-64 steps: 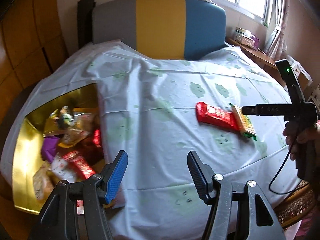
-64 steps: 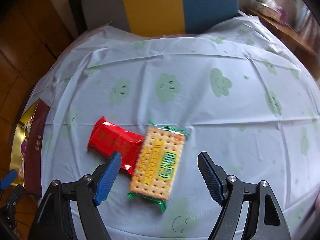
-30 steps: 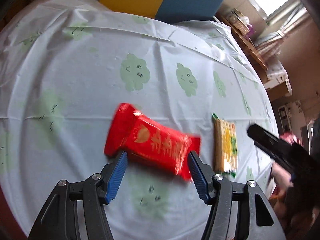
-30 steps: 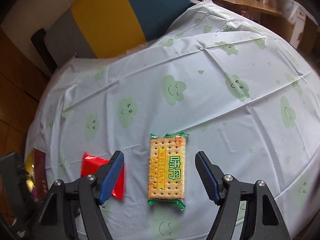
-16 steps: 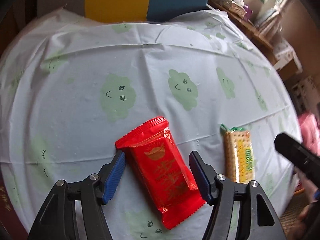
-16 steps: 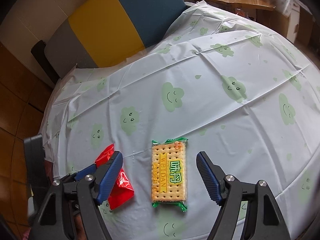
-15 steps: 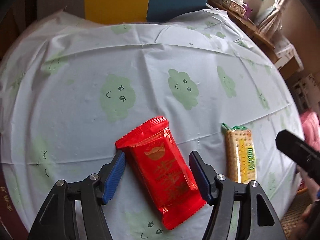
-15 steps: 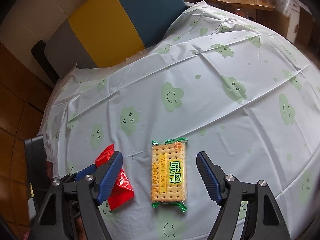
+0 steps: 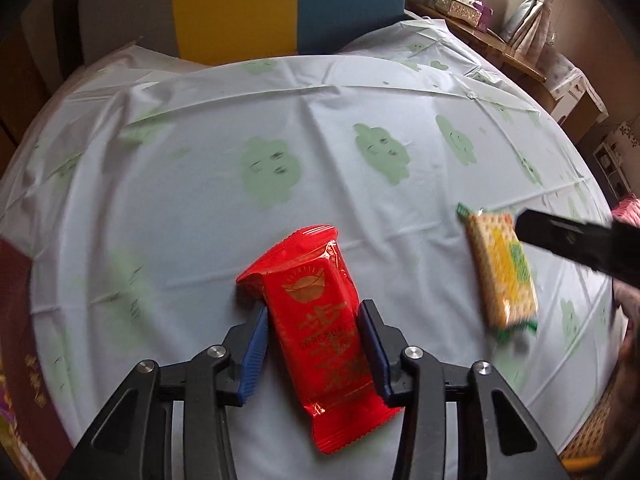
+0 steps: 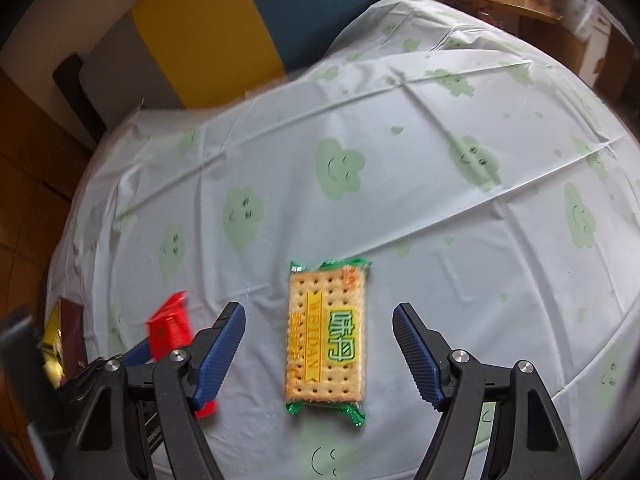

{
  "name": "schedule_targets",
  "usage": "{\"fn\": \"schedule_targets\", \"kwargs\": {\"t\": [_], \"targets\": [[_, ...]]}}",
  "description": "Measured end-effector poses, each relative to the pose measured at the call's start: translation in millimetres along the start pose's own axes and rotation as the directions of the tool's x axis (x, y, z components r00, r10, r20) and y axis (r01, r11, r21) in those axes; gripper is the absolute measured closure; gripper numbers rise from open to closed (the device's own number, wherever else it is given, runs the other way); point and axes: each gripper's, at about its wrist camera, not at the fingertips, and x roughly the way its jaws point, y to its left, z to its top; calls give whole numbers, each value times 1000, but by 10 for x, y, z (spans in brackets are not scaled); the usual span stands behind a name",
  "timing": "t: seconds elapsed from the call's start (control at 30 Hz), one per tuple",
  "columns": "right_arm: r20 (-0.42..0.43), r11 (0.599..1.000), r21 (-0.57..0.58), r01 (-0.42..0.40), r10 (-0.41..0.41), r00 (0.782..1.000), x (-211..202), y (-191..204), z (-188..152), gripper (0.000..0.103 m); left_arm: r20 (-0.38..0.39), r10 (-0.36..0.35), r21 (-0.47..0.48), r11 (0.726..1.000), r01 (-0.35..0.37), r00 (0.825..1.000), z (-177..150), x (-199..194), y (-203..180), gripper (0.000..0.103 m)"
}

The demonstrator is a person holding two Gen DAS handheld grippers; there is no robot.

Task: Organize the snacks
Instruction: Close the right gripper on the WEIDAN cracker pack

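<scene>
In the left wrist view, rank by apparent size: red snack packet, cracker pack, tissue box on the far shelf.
1. red snack packet, though nearest the camera
2. cracker pack, partly blurred
3. tissue box, far off, so unsure

The cracker packet (image 10: 326, 334) lying flat on the bench carries the one brand that reads clearly: "WEIDAN", in orange capitals running lengthwise down a yellow band on its face. Beside that band sits a green label with two large white Chinese characters, the first reading 味. A small red-orange mark at the packet's top corner is too small to read. In the left wrist view the same packet (image 9: 502, 270) is blurred and nothing on it can be read.

The red snack packet (image 9: 324, 316) bears a gold emblem and gold Chinese characters below it, too creased and glossy to make out.
</scene>
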Motion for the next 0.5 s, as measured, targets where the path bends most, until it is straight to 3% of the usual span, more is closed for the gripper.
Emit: {"fn": "schedule_targets", "kwargs": {"t": [0.37, 0.47, 0.5], "targets": [[-68, 989, -120, 85, -94, 993, 266, 146, -128, 28, 53, 25, 8, 1000, -26, 998, -709, -335, 364, 58], [-80, 979, -175, 107, -122, 989, 327, 228, -174, 53, 87, 28, 18, 999, -29, 996, -820, -360, 378, 58], [-72, 974, -199, 105, -122, 990, 321, 272, -195, 53, 97, 28, 16, 999, -30, 995, -849, -364, 384, 57]]}}
